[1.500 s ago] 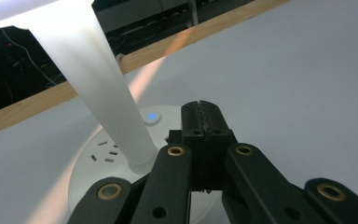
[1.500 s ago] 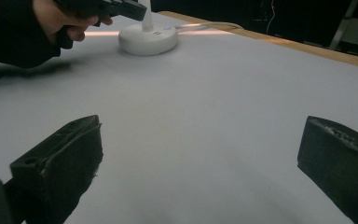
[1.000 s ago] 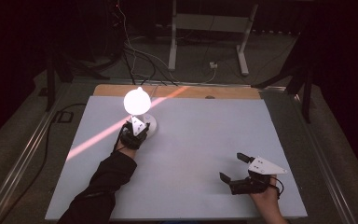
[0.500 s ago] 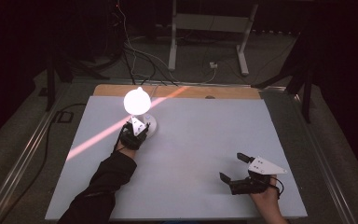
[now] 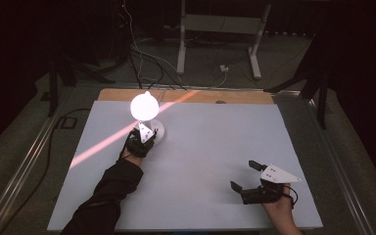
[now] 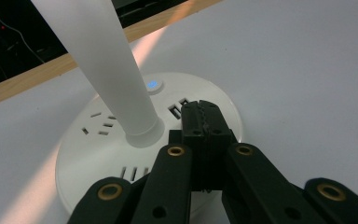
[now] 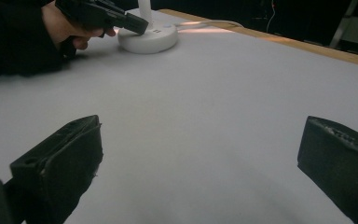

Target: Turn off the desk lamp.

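1. Desk lamp point(image 5: 145, 110) stood lit near the far left of the white bench point(image 5: 215, 147), its round white base point(image 6: 135, 140) flat on the surface.
2. Left gripper point(image 6: 204, 122) had its jaws closed together, holding nothing, with the tips resting over the top of the base, just beside the white stem point(image 6: 107, 65) and near the small blue-lit button point(image 6: 153, 85).
3. Right gripper point(image 5: 242, 177) lay well apart from the lamp at the near right of the bench, its jaws spread wide with only bare bench between them.
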`<state>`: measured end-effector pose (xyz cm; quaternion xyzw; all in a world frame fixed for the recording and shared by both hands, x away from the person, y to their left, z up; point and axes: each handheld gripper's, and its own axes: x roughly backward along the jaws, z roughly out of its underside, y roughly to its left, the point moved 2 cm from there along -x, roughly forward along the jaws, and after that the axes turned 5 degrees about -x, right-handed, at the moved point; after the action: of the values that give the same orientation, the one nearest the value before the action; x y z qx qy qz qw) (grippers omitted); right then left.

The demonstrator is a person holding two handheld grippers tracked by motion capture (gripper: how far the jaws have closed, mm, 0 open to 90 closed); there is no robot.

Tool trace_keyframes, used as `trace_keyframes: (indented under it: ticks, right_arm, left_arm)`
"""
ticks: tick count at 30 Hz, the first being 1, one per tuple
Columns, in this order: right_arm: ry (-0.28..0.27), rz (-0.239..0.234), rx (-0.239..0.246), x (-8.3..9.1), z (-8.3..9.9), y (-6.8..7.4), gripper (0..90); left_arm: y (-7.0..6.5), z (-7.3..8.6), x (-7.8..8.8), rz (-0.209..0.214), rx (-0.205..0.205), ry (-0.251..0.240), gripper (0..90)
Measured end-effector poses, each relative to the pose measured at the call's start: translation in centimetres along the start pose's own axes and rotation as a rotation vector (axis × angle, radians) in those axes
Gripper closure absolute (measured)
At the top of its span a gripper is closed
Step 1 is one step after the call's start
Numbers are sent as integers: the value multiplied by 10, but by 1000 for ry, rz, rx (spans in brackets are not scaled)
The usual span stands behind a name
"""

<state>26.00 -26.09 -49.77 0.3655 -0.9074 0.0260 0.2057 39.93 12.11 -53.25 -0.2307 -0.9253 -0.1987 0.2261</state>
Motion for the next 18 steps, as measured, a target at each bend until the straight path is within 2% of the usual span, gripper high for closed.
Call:
trace_keyframes:
  ticks: [8, 14, 18]
  right_arm:
    - [2, 0, 0, 0, 0, 0, 0]
    - [-4, 2, -4, 1, 0, -1, 0]
    - [-3, 2, 0, 1, 0, -1, 0]
  left_arm:
    - [-1, 0, 0, -5, -19, 5, 900]
    - [4, -4, 6, 6, 22, -21, 900]
    - [1, -9, 12, 23, 22, -33, 900]
